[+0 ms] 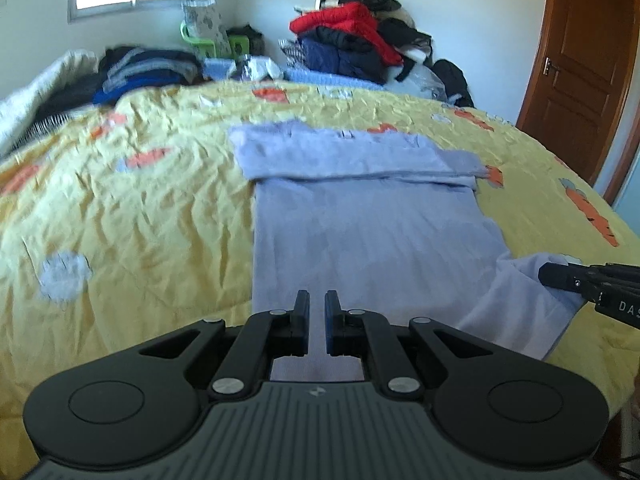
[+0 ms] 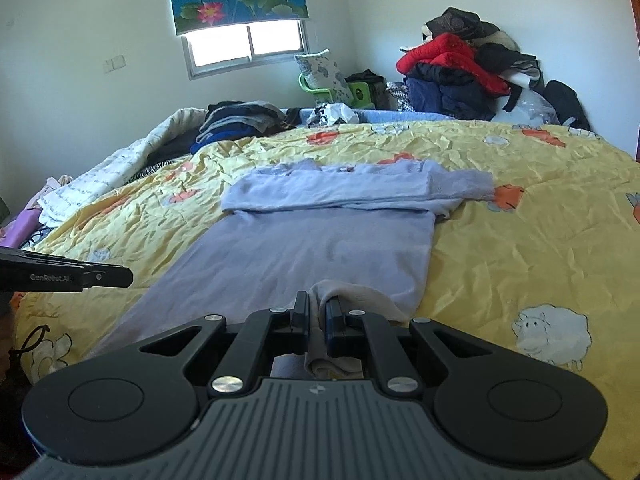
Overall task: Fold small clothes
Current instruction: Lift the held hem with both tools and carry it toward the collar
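Note:
A light purple garment lies flat on the yellow quilt, its sleeves folded across the chest at the far end. My left gripper hovers over the near hem with its jaws nearly together and nothing between them. My right gripper is shut on the garment's near right corner, which bunches up between the fingers. The right gripper also shows in the left wrist view, holding the lifted corner. The left gripper's tip shows in the right wrist view, off the garment's left edge.
Folded dark clothes lie at the bed's far left. A heap of jackets, one red, is piled at the far right corner. A wooden door stands to the right. A white blanket lies along the left edge.

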A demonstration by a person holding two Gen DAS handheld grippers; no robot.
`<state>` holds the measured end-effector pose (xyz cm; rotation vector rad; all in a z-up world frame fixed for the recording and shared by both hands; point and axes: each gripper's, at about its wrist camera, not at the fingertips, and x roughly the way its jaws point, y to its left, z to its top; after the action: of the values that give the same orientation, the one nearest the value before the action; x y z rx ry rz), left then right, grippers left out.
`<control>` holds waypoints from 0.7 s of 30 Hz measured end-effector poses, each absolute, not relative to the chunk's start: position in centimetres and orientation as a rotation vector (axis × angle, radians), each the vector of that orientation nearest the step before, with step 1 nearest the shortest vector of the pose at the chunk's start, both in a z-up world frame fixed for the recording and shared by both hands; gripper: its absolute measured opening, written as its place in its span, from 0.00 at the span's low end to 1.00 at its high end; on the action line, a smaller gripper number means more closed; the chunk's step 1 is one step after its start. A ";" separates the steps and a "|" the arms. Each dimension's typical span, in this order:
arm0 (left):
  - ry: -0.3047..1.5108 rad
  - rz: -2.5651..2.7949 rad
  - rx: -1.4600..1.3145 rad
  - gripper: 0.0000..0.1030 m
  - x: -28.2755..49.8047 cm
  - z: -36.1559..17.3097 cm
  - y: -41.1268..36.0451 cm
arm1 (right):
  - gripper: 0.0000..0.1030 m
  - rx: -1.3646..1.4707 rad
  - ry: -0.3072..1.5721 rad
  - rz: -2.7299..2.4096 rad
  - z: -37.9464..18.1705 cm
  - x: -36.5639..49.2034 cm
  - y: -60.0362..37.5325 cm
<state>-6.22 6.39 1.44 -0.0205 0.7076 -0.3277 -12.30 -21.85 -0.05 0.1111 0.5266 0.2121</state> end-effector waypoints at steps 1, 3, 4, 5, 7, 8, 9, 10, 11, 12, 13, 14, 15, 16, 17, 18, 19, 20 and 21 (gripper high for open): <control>0.727 -0.338 -0.048 0.07 -6.1 1.2 7.0 | 0.11 0.109 0.536 0.212 -0.2 -12.4 -22.0; 0.778 -0.340 -0.112 0.09 -5.7 0.2 8.5 | 0.12 0.108 0.562 0.211 -0.6 -12.6 -22.3; 0.807 -0.347 -0.136 0.11 -5.4 -0.3 9.2 | 0.14 0.112 0.580 0.217 -0.9 -12.7 -22.5; 0.842 -0.353 -0.163 0.16 -5.1 -1.0 9.9 | 0.18 0.119 0.603 0.225 -1.2 -12.8 -22.7; 0.904 -0.356 -0.212 0.31 -4.7 -2.2 11.2 | 0.23 0.135 0.642 0.225 -2.1 -13.0 -23.4; 0.920 -0.359 -0.226 0.42 -4.7 -2.7 11.7 | 0.33 0.145 0.666 0.229 -2.5 -13.0 -23.7; 0.905 -0.388 -0.248 0.49 -4.9 -2.9 12.3 | 0.36 0.164 0.686 0.236 -2.9 -13.0 -24.2; 0.901 -0.410 -0.259 0.68 -5.3 -2.9 12.5 | 0.44 0.185 0.694 0.242 -3.2 -13.2 -24.5; 0.900 -0.440 -0.263 0.80 -5.5 -2.9 12.5 | 0.48 0.211 0.704 0.248 -3.4 -13.4 -24.9; 0.896 -0.466 -0.260 0.81 -5.8 -2.9 12.4 | 0.49 0.235 0.714 0.250 -3.6 -13.5 -25.3; 0.898 -0.483 -0.247 0.81 -6.0 -2.9 12.2 | 0.51 0.256 0.718 0.245 -3.8 -13.5 -25.7; 0.903 -0.496 -0.227 0.81 -6.2 -3.0 11.8 | 0.52 0.274 0.722 0.243 -3.9 -13.7 -26.0; 0.900 -0.510 -0.203 0.81 -6.4 -3.1 11.3 | 0.52 0.294 0.729 0.248 -4.1 -13.7 -26.2; 0.892 -0.522 -0.177 0.81 -6.7 -3.1 10.8 | 0.53 0.314 0.737 0.260 -4.3 -13.8 -26.4; 0.891 -0.540 -0.160 0.81 -6.9 -3.1 10.4 | 0.53 0.324 0.736 0.268 -4.3 -13.8 -26.5; 0.894 -0.559 -0.146 0.81 -7.0 -3.1 9.9 | 0.52 0.327 0.739 0.278 -4.3 -13.9 -26.3; 0.894 -0.573 -0.135 0.81 -7.2 -3.1 9.3 | 0.52 0.322 0.745 0.299 -4.3 -13.8 -25.9; 0.894 -0.582 -0.127 0.81 -7.4 -3.1 9.0 | 0.50 0.312 0.748 0.320 -4.2 -13.8 -25.4; 0.892 -0.587 -0.119 0.81 -7.5 -3.1 8.5 | 0.47 0.302 0.750 0.333 -4.3 -13.8 -24.8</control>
<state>-7.49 8.49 -3.14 -0.1185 0.8917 -0.5865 -13.76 -24.81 -4.26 0.3024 0.7502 0.3331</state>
